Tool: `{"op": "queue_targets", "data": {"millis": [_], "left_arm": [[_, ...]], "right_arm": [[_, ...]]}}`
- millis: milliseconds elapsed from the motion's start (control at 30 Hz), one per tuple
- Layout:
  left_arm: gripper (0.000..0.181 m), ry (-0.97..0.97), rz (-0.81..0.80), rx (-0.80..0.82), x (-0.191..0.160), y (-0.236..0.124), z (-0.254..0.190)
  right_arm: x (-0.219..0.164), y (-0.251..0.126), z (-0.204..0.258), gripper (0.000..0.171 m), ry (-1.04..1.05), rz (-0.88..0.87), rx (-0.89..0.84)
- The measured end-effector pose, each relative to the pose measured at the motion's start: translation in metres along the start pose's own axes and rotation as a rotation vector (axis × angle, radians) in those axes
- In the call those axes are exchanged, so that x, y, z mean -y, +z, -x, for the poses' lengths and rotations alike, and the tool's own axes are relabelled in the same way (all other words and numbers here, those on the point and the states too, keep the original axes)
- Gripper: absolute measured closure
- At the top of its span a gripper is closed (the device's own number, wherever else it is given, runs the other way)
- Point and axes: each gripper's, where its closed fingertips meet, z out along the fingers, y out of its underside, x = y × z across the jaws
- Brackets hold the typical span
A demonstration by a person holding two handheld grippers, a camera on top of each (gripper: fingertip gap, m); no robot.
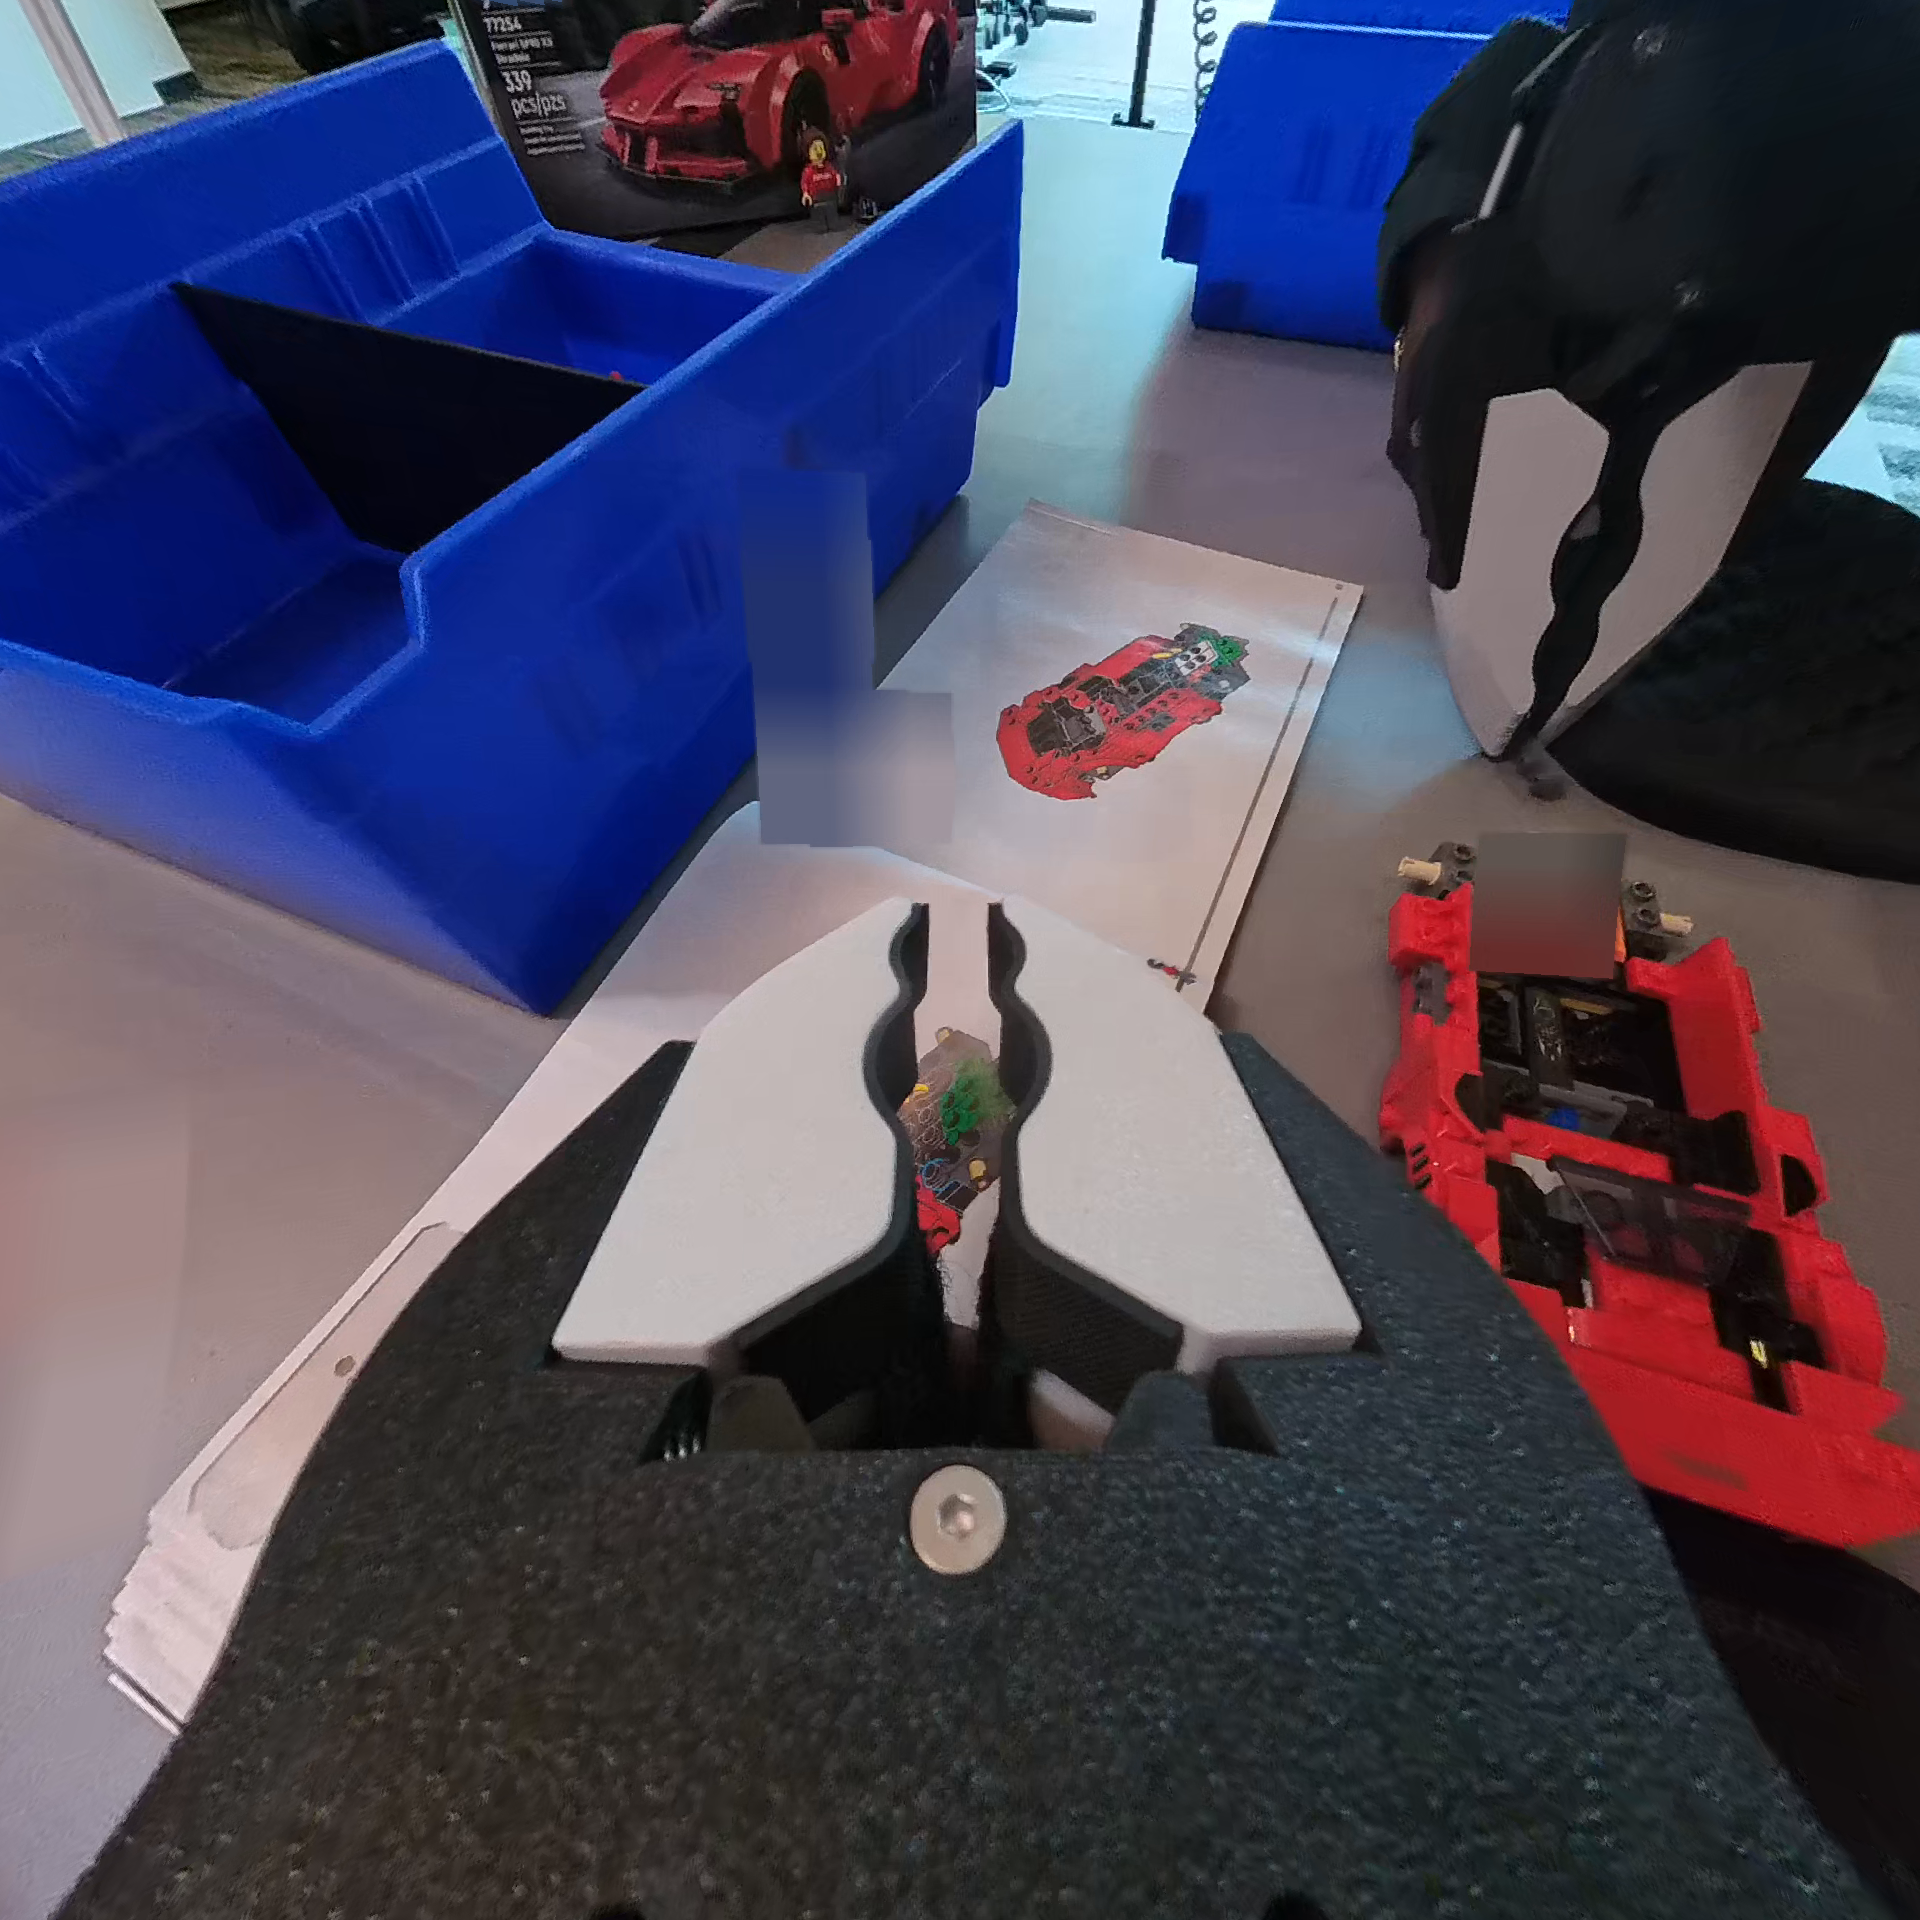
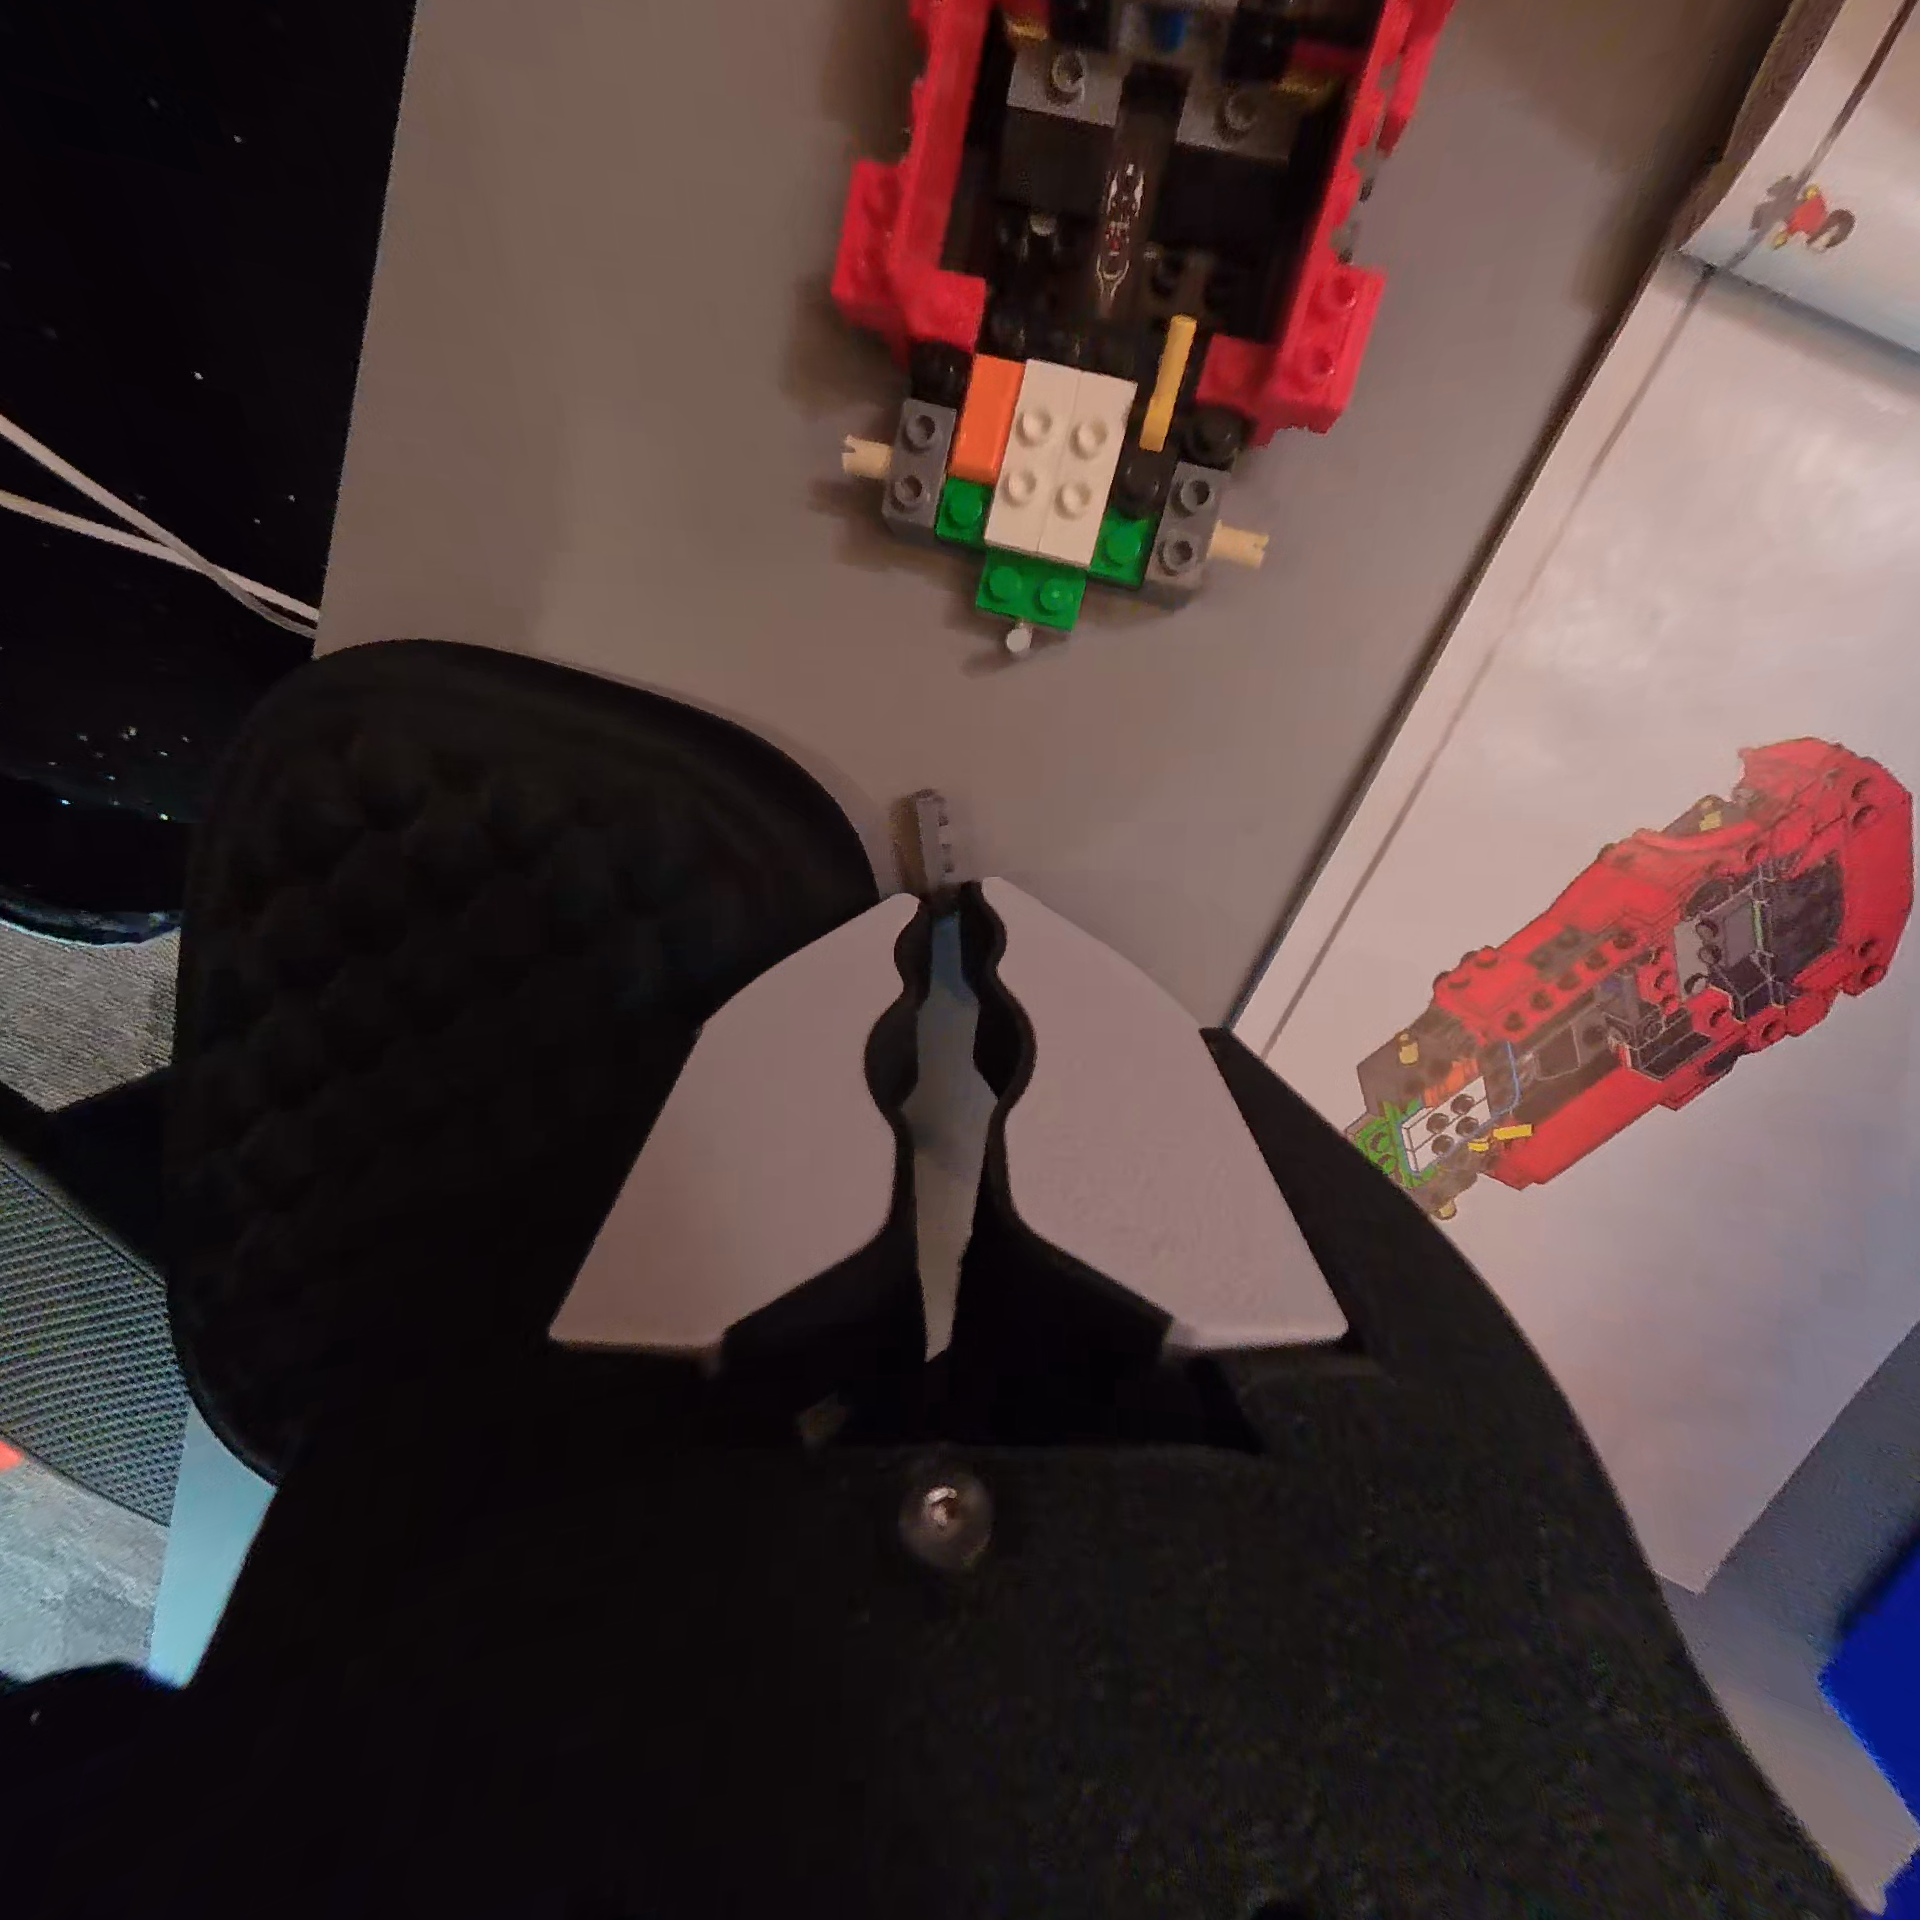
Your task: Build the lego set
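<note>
A part-built red lego car (image 1: 1725, 1351) lies on the grey table, right of my left gripper. In the right wrist view, the car (image 2: 904, 239) shows its tail of white, orange and green bricks nearest me. My right gripper (image 2: 940, 888) is shut on a small grey studded plate (image 2: 932, 842), held short of that tail. It also shows in the left wrist view (image 1: 1522, 743), pointing down beyond the car. My left gripper (image 1: 956, 914) hovers over the open instruction booklet (image 1: 1091, 883), nearly shut with a narrow slit and nothing in it.
A large blue bin (image 1: 416, 644) with a black divider stands at the left, the set's box (image 1: 727, 104) propped in it. A second blue bin (image 1: 1288, 208) is at the back. A black bumpy pad (image 2: 468, 987) lies at the table's edge. The booklet page (image 2: 1558, 831) lies right of the car. The tips of one gripper are about 20 cm away from the tips of the other.
</note>
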Motion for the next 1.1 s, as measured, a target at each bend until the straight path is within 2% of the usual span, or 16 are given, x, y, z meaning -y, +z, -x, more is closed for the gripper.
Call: {"op": "queue_targets", "data": {"millis": [100, 200, 233, 300, 333, 400, 467, 533, 600, 733, 967, 1100], "left_arm": [[0.171, 0.013, -0.009, -0.001, 0.003, -0.002, -0.002], [0.170, -0.008, -0.072, -0.030, 0.020, -0.010, -0.010], [0.170, -0.042, -0.117, -0.069, 0.031, -0.014, -0.019], [0.169, -0.163, -0.228, -0.187, 0.058, -0.023, -0.046], [0.165, -0.241, -0.284, -0.250, 0.072, -0.026, -0.060], [0.161, -0.421, -0.384, -0.342, 0.094, -0.027, -0.082], [0.157, -0.581, -0.467, -0.443, 0.110, -0.025, -0.100], [0.156, -0.662, -0.520, -0.546, 0.122, -0.025, -0.115], [0.155, -0.658, -0.545, -0.572, 0.128, -0.024, -0.123], [0.158, -0.537, -0.609, -0.528, 0.136, -0.034, -0.131], [0.162, -0.014, -0.507, -0.140, 0.120, -0.026, -0.123], [0.165, 0.127, -0.466, -0.096, 0.116, -0.021, -0.126]], "right_arm": [[0.003, 0.000, -0.003, 0.167, 0.045, -0.072, -0.029], [0.007, -0.015, -0.020, 0.166, 0.076, -0.168, -0.230], [0.013, -0.029, -0.031, 0.166, 0.078, -0.222, -0.367], [0.034, -0.072, -0.050, 0.166, -0.016, -0.318, -0.745], [0.046, -0.098, -0.053, 0.166, -0.110, -0.318, -0.972], [0.068, -0.138, -0.047, 0.166, -0.340, -0.210, -1.369], [0.086, -0.155, -0.038, 0.166, -0.497, -0.075, -1.602], [0.102, -0.162, -0.028, 0.166, -0.614, -0.008, -1.729], [0.113, -0.166, -0.021, 0.167, -0.680, 0.045, -1.791], [0.122, -0.161, -0.014, 0.167, -0.714, 0.051, -1.760], [0.119, -0.155, -0.013, 0.166, -0.588, -0.038, -1.622], [0.118, -0.149, -0.015, 0.167, -0.554, -0.063, -1.561]]}}
